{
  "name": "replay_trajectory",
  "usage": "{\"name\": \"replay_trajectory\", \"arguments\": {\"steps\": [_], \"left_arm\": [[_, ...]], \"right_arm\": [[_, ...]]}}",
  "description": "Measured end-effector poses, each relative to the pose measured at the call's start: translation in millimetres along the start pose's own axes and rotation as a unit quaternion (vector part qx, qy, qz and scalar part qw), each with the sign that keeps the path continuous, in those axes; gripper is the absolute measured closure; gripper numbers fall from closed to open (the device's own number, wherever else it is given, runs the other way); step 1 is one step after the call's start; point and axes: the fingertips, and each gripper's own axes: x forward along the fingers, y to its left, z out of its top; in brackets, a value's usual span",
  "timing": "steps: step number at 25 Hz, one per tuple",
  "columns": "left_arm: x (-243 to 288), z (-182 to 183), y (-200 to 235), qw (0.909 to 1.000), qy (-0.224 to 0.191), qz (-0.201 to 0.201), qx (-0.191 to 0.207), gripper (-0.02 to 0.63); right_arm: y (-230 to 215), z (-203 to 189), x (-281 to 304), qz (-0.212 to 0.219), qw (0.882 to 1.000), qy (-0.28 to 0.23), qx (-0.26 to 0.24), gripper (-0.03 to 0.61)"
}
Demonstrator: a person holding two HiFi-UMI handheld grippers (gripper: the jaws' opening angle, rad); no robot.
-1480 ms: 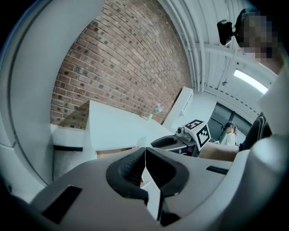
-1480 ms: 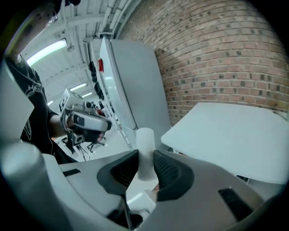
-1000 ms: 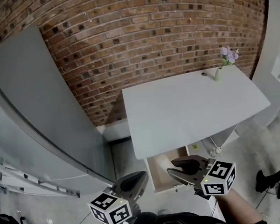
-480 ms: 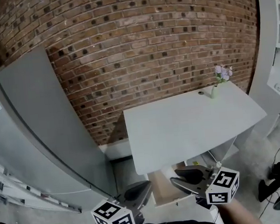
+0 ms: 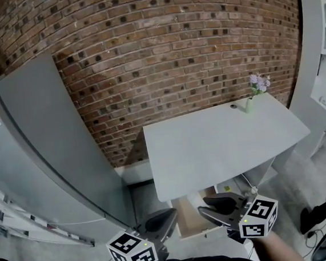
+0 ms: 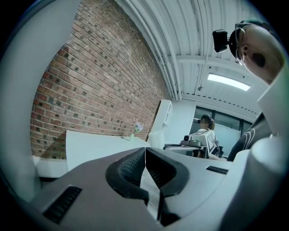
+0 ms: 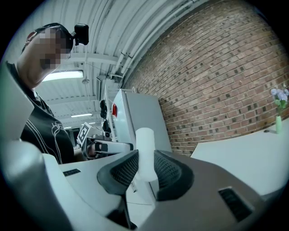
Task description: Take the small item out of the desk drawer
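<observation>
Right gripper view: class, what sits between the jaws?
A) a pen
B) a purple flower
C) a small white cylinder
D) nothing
C: a small white cylinder stands pinched between the two jaws of the right gripper.

White item point(image 7: 145, 151), red-brown brick wall point(image 5: 144, 54) — pale grey desk point(image 5: 221, 138)

One white desk point(image 5: 222, 144) with one open drawer point(image 5: 188, 209) and one small vase point(image 5: 249, 105) of purple flowers. Two handheld grippers: a left gripper point(image 5: 166, 215) and a right gripper point(image 5: 203, 206). One small white cylinder point(image 7: 145, 153). One grey panel point(image 5: 44, 144). One brick wall point(image 5: 161, 47). One tall white cabinet point(image 5: 318, 55). One seated person point(image 6: 205, 133) — far off.
</observation>
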Motion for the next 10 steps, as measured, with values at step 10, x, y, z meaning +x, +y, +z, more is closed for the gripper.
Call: {"name": "replay_trajectory", "arguments": {"steps": [10], "left_arm": [[2.4,-5.8,-8.3,1.0,-0.001,0.007,-0.004,0.592]], "right_arm": [[1.4,-4.2,-9.0,0.004,1.0,-0.004,0.004,0.46]]}}
